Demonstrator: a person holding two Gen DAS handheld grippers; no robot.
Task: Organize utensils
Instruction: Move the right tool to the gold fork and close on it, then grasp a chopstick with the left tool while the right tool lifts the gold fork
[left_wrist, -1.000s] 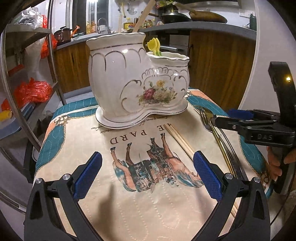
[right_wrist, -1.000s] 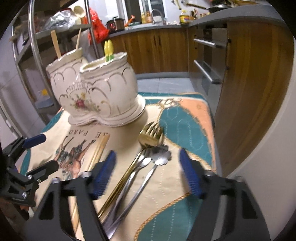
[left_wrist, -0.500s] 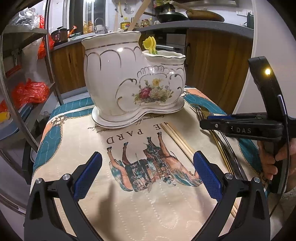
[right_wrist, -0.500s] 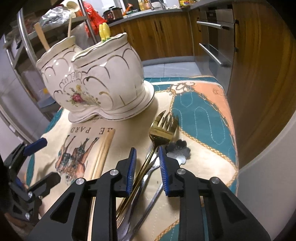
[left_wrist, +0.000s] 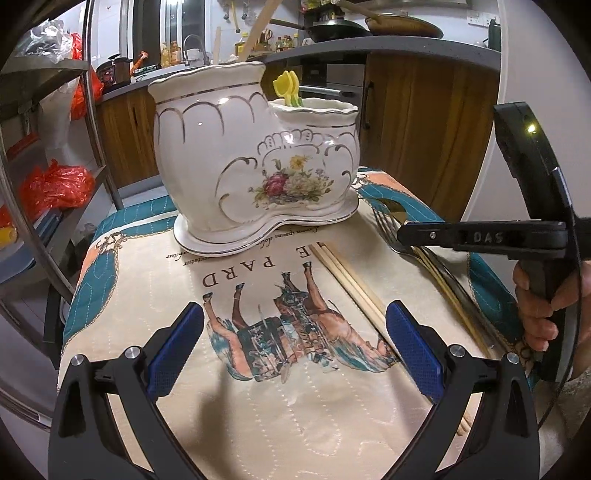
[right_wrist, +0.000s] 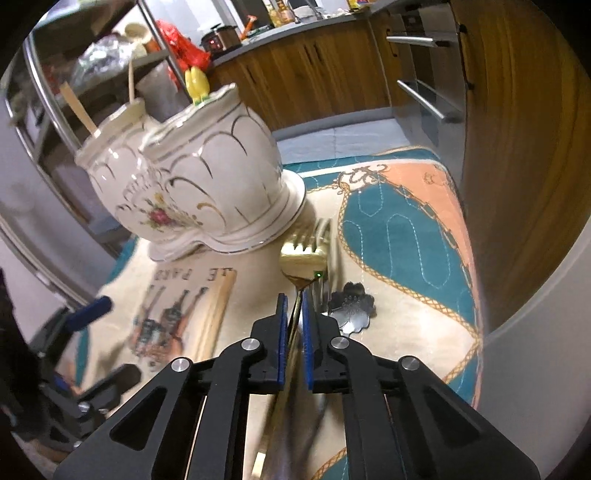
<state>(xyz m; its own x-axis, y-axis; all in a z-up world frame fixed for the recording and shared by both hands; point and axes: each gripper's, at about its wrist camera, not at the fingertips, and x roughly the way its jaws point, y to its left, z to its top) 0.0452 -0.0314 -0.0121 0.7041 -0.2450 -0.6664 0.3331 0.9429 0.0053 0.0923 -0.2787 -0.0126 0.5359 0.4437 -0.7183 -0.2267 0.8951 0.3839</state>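
Note:
A white ceramic utensil holder (left_wrist: 258, 166) with a flower print stands at the back of the patterned cloth (left_wrist: 258, 398); yellow handles (left_wrist: 286, 86) and wooden utensils (right_wrist: 79, 110) stick out of it. My right gripper (right_wrist: 293, 295) is closing on the handle of a gold fork (right_wrist: 304, 254), its blue pads pressing the thin handle just behind the fork's head. A silver fork (right_wrist: 324, 288) and a flower-shaped spoon (right_wrist: 352, 306) lie right beside it. Wooden chopsticks (left_wrist: 354, 291) lie on the cloth between the grippers. My left gripper (left_wrist: 294, 310) hovers open over the horse print, holding nothing.
A metal shelf rack (left_wrist: 92, 147) with red bags stands to the left. Wooden kitchen cabinets (right_wrist: 517, 147) run close along the table's right edge. A person's hand (left_wrist: 535, 306) holds the right gripper's grip.
The right gripper's jaws went from wide open to closed around the gold fork's handle, and the gripper rolled and moved closer to the holder. The left gripper stayed open and nearly still.

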